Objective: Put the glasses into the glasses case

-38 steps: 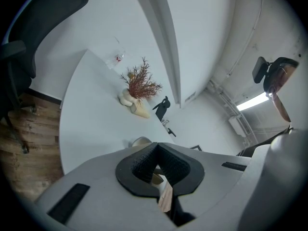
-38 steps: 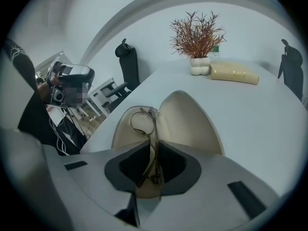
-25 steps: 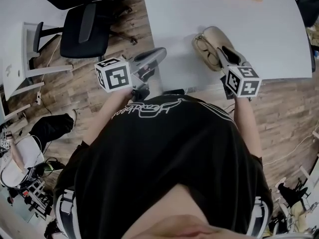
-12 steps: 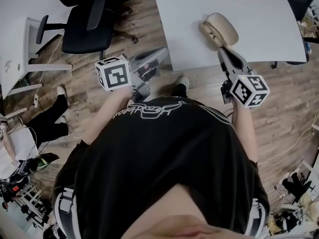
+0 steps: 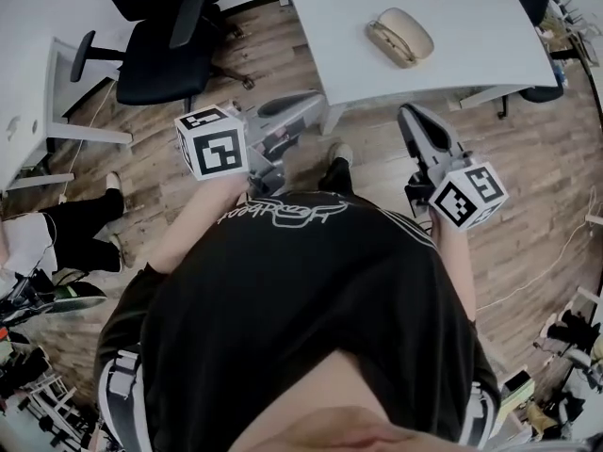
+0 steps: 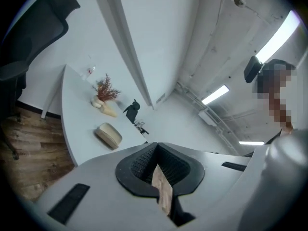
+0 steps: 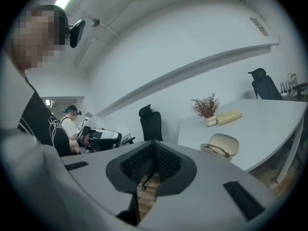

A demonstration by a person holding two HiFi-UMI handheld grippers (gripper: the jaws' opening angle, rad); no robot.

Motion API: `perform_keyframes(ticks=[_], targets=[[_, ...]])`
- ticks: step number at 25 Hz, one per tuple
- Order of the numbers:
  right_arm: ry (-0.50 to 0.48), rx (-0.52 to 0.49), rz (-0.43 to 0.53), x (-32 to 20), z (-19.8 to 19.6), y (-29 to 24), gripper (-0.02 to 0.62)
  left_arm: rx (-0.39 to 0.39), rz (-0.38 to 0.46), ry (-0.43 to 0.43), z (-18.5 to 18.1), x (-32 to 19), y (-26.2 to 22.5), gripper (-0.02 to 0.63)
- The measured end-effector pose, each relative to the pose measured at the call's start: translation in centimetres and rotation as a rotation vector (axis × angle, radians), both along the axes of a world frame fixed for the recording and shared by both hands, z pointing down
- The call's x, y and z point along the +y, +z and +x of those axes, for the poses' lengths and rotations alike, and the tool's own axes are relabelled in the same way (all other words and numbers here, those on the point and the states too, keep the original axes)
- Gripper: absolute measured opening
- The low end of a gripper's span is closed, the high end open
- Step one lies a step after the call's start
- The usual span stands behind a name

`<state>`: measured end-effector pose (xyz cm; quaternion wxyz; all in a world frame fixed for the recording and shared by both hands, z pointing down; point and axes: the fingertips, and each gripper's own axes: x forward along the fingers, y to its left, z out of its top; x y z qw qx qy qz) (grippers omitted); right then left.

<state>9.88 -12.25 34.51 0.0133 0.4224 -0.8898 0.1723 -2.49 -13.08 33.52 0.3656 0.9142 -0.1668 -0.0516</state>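
The glasses (image 5: pixel 384 40) sit in the open glasses case (image 5: pixel 409 32) on the worktop (image 5: pixel 480 26), upper right. The left gripper (image 5: pixel 306 102) and right gripper (image 5: pixel 407 113) are closed, holding nothing. The glasses look light and easy to break, so hold the frame gently.

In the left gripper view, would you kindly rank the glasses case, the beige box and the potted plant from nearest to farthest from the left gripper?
1. glasses case, on the near part of the table.
2. beige box, further up the table.
3. potted plant, just beyond the box, farthest.
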Motion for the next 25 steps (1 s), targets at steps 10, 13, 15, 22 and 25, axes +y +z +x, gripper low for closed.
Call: perform_keyframes(ticks=[10,13,15,22,25], targets=[[-0.007,-0.059,0.036,8.2,-1.2,-0.2,0.02,-0.063,0.082,0.1,1.8,7.4,-0.1,0.008],[-0.007,-0.068,0.038,9.2,-1.4,-0.2,0.018,-0.068,0.077,0.121,2.2,8.5,0.2,0.008],[-0.011,-0.067,0.039,9.8,-1.4,-0.3,0.018,-0.074,0.076,0.13,2.4,9.0,0.3,0.008],[-0.039,-0.051,0.043,11.4,-1.0,-0.7,0.012,-0.064,0.085,0.122,3.4,10.0,-0.1,0.008],[-0.051,-0.043,0.035,11.7,-0.6,-1.1,0.011,-0.06,0.08,0.116,3.9,10.2,-0.5,0.008]])
